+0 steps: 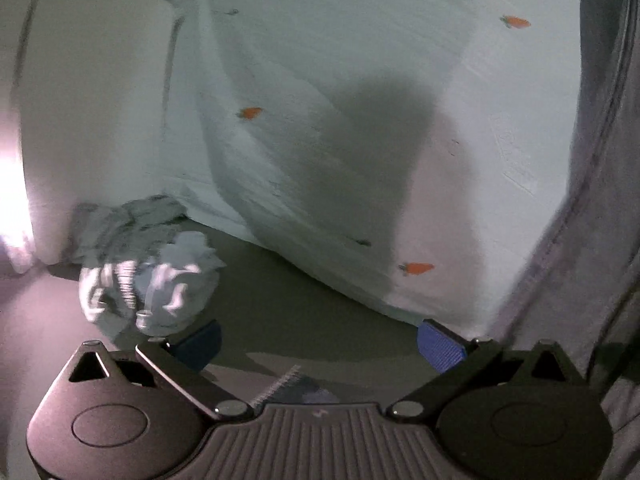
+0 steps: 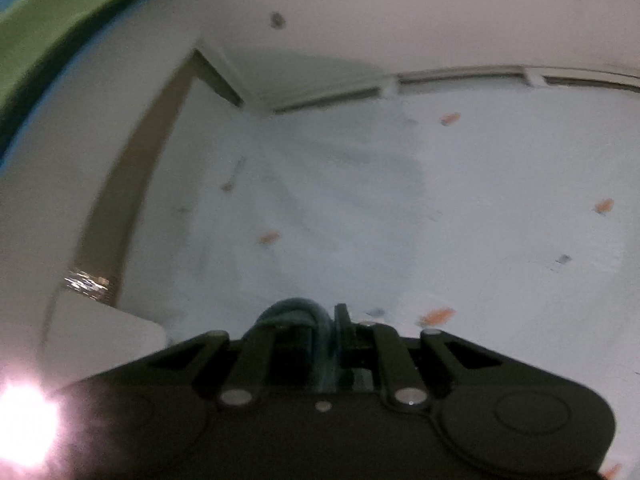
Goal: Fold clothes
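In the left wrist view my left gripper (image 1: 320, 344) is open, its blue pads (image 1: 440, 346) wide apart and empty, above a dark floor. A grey garment (image 1: 600, 200) hangs down the right edge of that view. A crumpled heap of grey and white clothes (image 1: 148, 272) lies on the floor at lower left. In the right wrist view my right gripper (image 2: 320, 332) is shut on a bunched dark teal-grey fabric (image 2: 316, 320), held over a white bedsheet with small orange carrot prints (image 2: 400, 220).
The carrot-print sheet (image 1: 340, 120) drapes down the bed side to the floor. A white pillow or cushion (image 1: 96, 112) stands at left. A white headboard or rail (image 2: 460, 76) bounds the bed's far edge. A bright light glares at lower left (image 2: 24, 420).
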Motion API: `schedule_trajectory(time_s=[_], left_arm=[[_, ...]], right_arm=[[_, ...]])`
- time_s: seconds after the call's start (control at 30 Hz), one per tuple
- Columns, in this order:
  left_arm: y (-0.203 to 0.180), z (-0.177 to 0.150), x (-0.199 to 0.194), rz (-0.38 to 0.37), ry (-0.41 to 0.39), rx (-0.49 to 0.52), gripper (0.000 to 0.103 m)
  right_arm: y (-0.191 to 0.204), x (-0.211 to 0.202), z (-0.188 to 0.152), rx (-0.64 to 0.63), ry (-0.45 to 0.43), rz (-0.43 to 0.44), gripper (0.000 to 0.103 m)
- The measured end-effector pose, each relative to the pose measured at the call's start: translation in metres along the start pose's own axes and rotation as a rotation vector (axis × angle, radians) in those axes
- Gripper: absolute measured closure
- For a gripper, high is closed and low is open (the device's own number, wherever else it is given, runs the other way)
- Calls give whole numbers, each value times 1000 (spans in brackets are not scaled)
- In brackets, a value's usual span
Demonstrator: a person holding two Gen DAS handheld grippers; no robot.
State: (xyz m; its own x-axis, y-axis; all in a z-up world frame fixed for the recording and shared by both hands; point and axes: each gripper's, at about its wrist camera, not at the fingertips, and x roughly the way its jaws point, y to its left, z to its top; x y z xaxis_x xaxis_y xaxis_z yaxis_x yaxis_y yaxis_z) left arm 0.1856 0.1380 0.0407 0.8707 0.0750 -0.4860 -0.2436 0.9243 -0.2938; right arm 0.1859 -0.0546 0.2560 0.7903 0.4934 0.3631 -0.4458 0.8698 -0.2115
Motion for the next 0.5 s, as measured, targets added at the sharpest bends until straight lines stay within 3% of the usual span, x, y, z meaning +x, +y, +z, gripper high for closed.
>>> schedule_trajectory(time_s=[0.1,0.17,0.33,0.4,0.43,0.5], left_arm=[[23,10,-10,56,-34,-28,0],[40,17,-17,96,-60,-45,0],[63,27,-24,133,-87,-58,0],[68,27,-19,139,-62,-47,0],[67,25,-14,143,-36,-38,0],[65,15,-3,121,15,-15,0]], right_arm=[[2,5,13,137,-43,40,92],[-7,9,17,218,-54,20,92],[-52,21,-8,393,9,-134,90],[-77,22,-39,432,108,-248,78],[-89,22,-58,436,181,-313,66],[-111,24,-116,420,380,-418,52]])
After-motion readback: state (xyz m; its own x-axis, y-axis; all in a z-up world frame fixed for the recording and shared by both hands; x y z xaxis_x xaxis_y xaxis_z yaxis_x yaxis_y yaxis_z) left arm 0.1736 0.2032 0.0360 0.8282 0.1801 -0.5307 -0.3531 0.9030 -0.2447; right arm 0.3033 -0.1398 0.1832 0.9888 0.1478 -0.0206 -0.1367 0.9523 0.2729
